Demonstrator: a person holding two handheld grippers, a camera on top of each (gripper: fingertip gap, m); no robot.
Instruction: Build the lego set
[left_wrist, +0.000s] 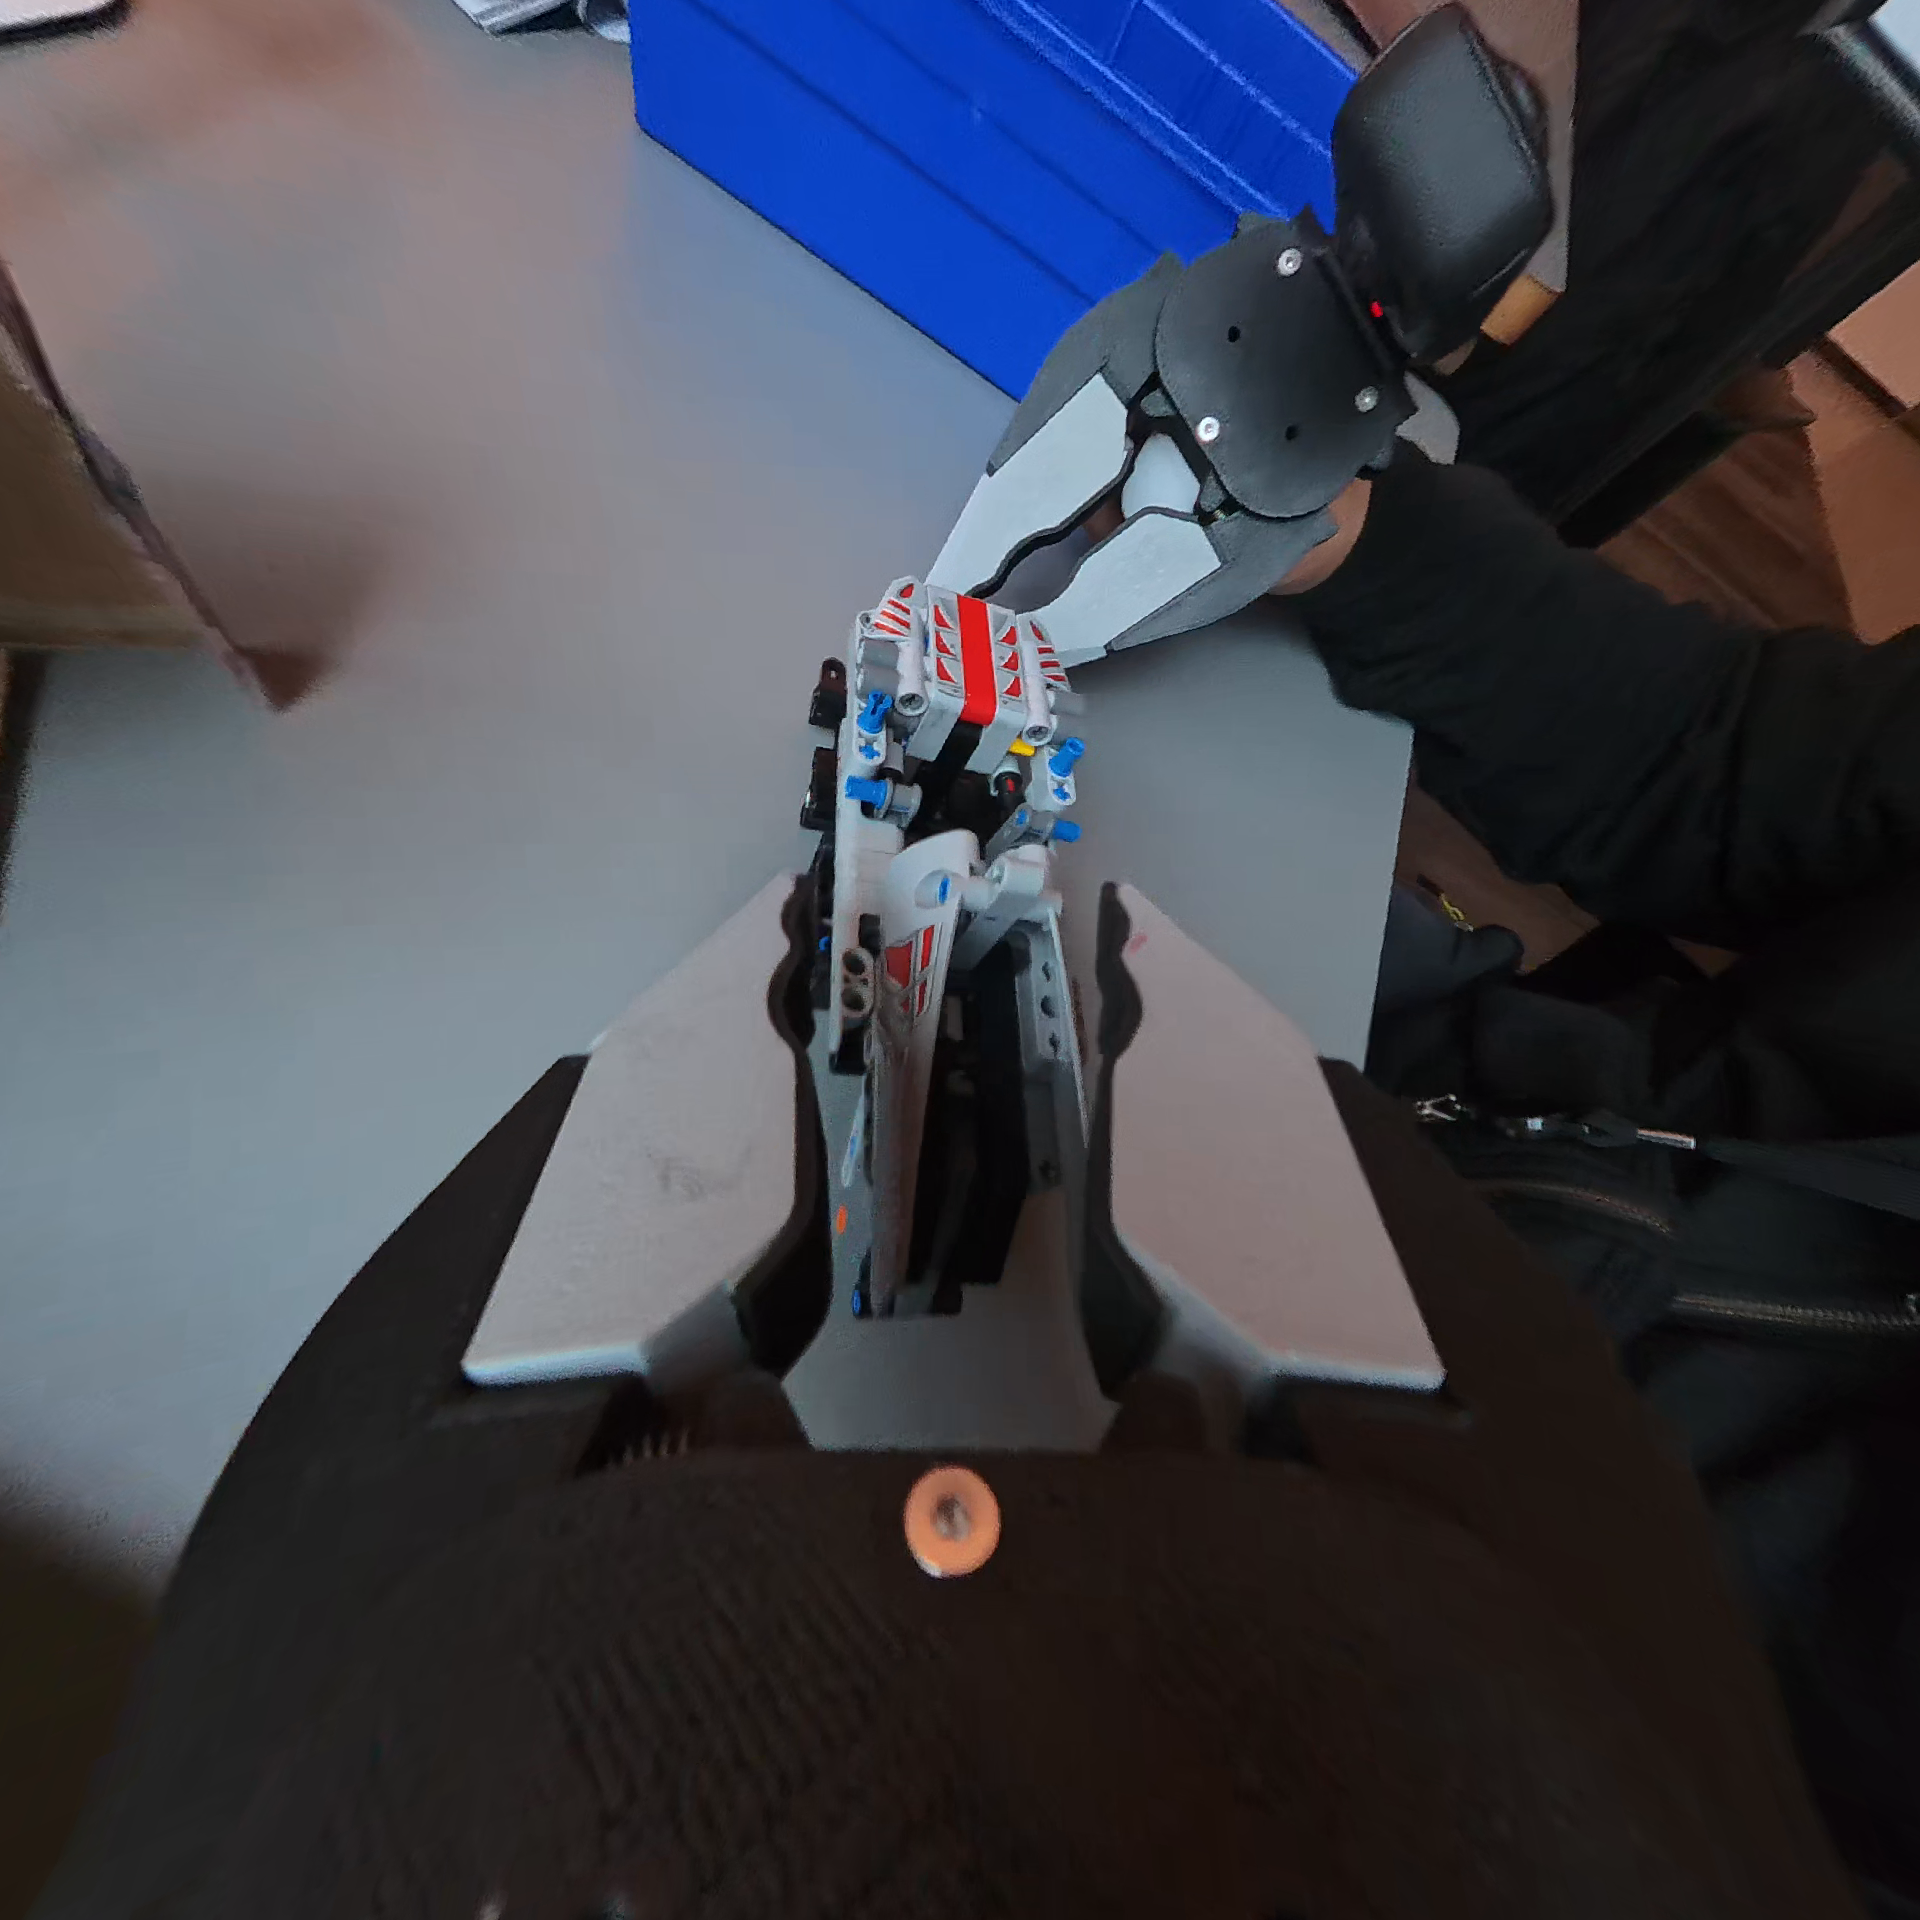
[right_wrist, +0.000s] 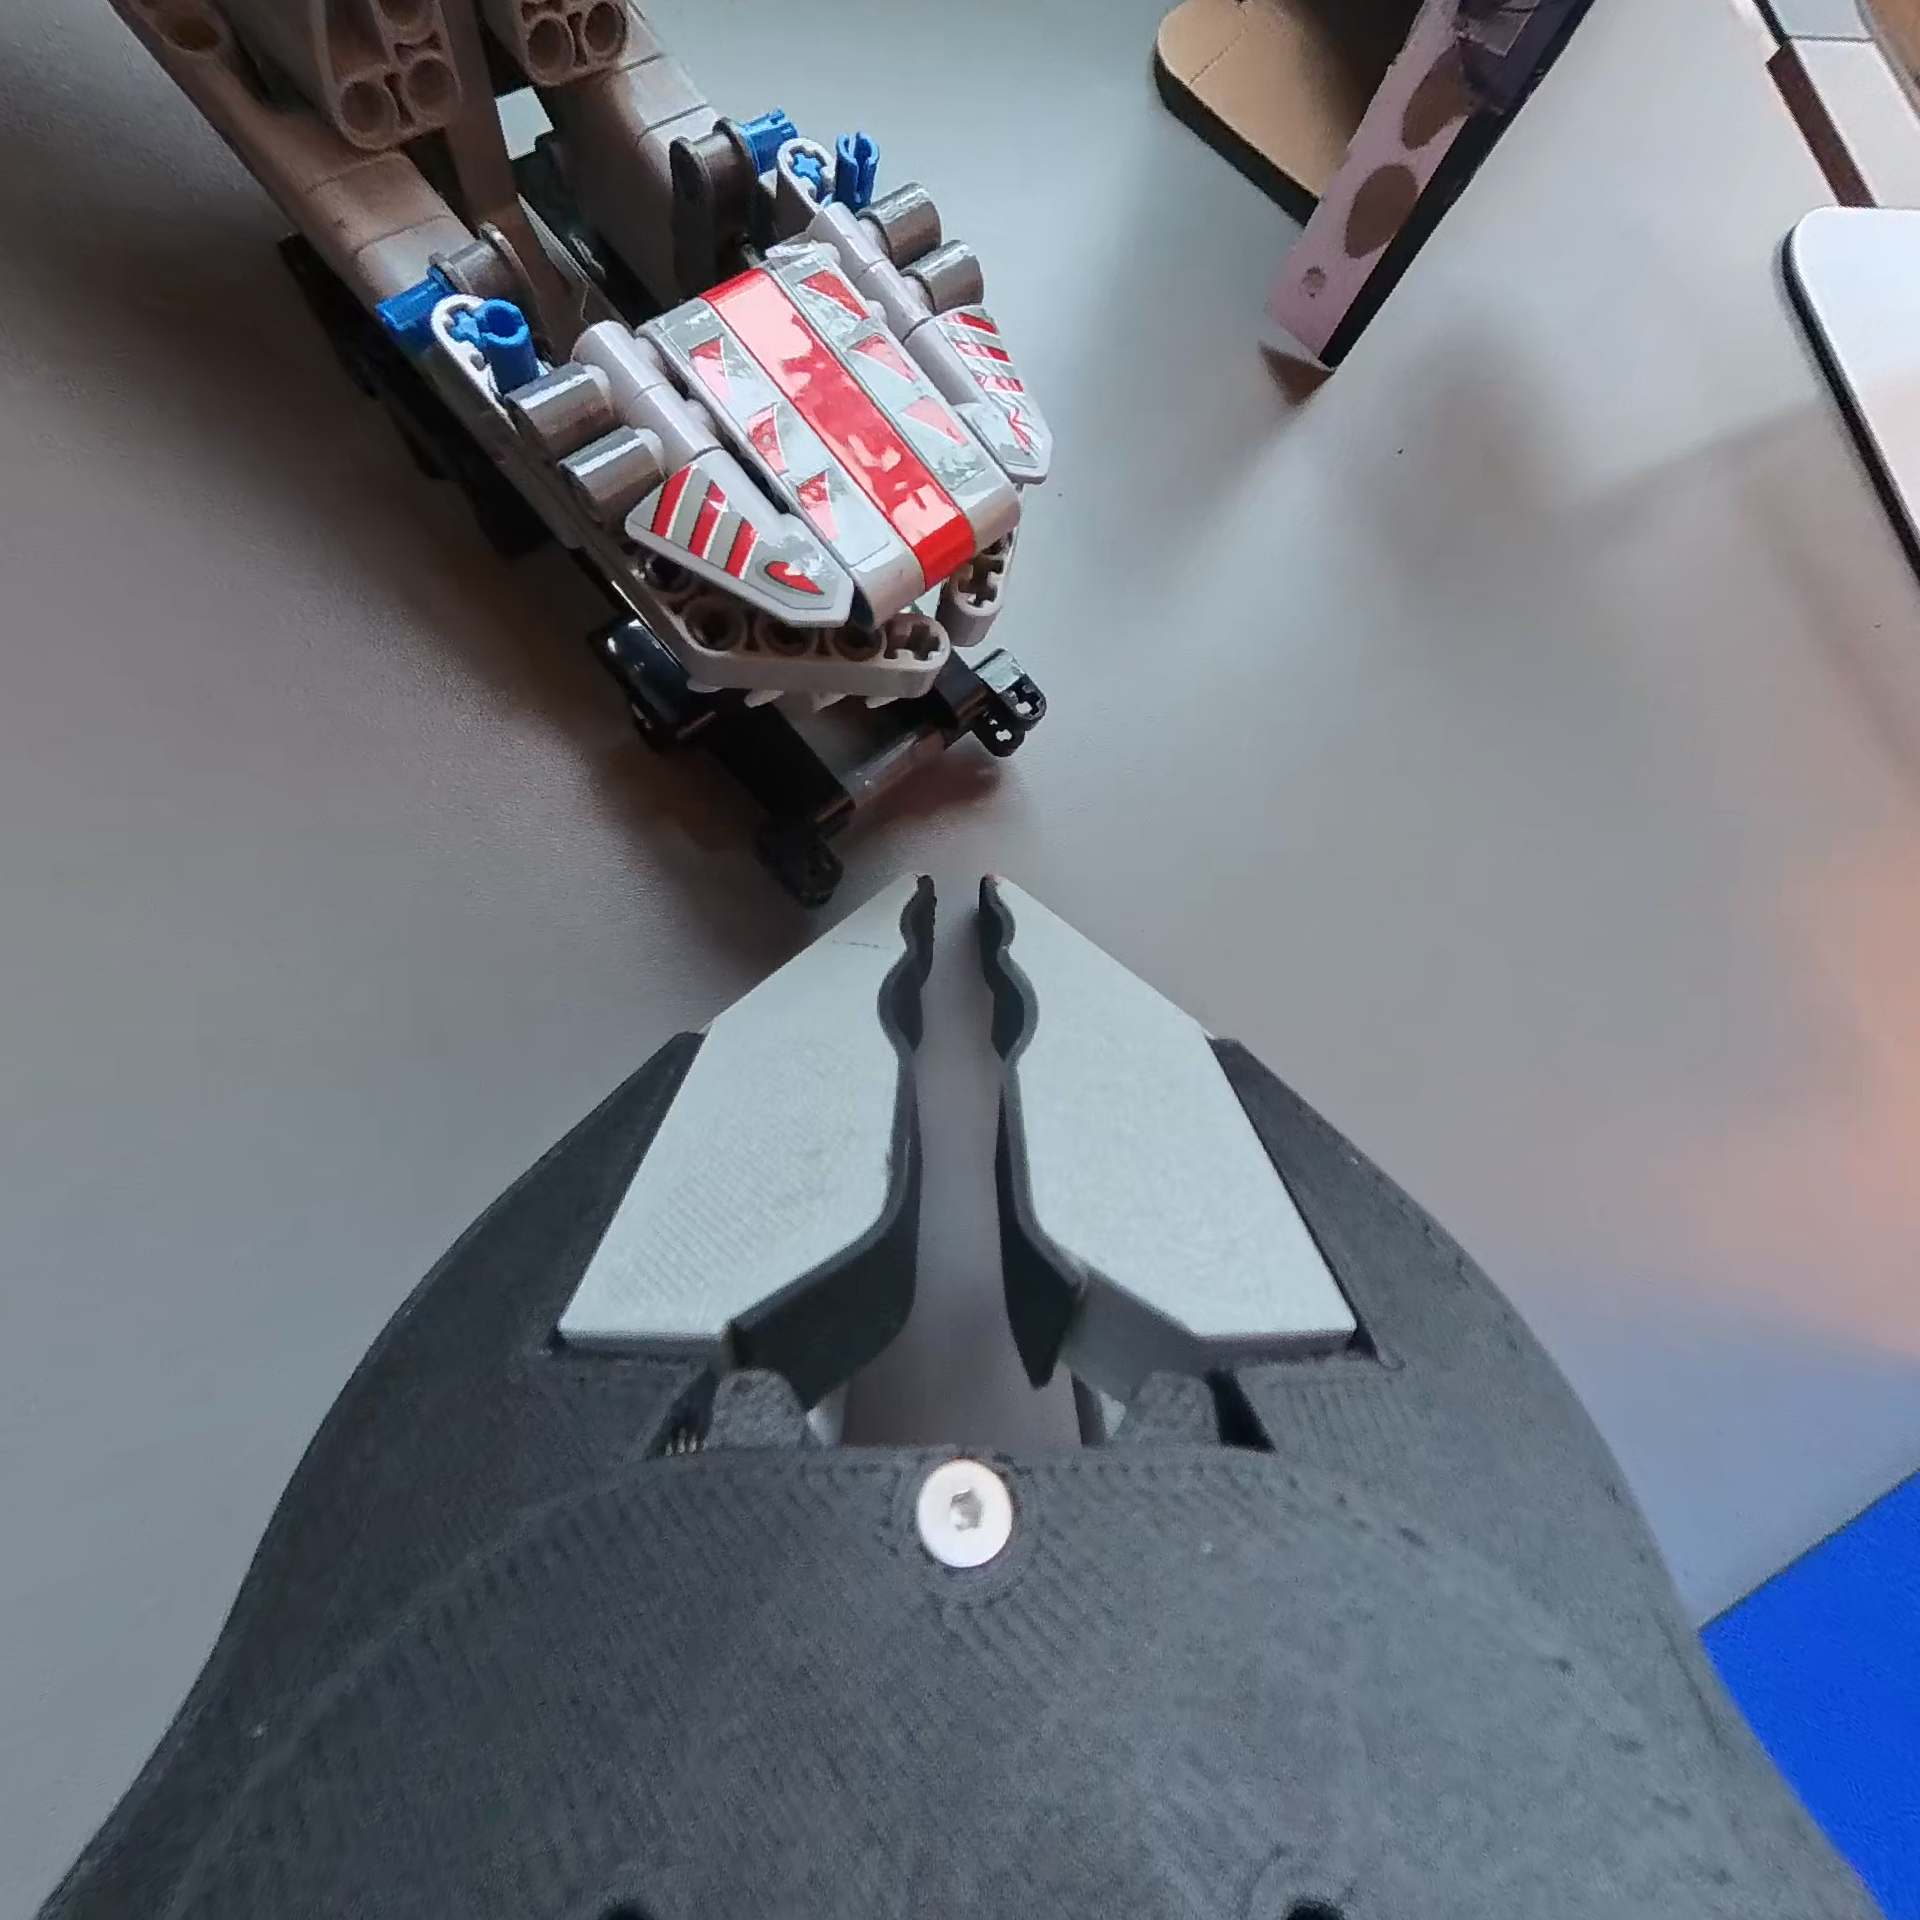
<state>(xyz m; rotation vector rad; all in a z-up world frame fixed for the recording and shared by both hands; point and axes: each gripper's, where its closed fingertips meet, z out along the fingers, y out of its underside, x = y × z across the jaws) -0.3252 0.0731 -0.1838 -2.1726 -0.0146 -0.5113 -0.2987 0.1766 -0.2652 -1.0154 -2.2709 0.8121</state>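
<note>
A grey, white and red Lego vehicle model (left_wrist: 966, 665) with blue pins and a black underside lies on the grey table (left_wrist: 416, 935). My left gripper (left_wrist: 956, 925) is shut on the model's rear part, a finger on each side. My right gripper (right_wrist: 956, 885) is empty, with its jaws almost together. It hovers just off the model's red-striped nose (right_wrist: 831, 416) without touching it. In the left wrist view the right gripper (left_wrist: 1029, 603) sits behind the nose, held by a person's hand in a black sleeve (left_wrist: 1610, 707).
A blue box (left_wrist: 935, 156) stands at the back of the table and also shows in the right wrist view (right_wrist: 1829, 1683). A cardboard piece (right_wrist: 1236, 104), a purple and black box (right_wrist: 1403, 177) and a white flat device (right_wrist: 1860, 343) lie beyond the model. A black bag (left_wrist: 1662, 1226) sits past the table edge (left_wrist: 1392, 935). My hands' fingertips stand some 15 centimeters from each other.
</note>
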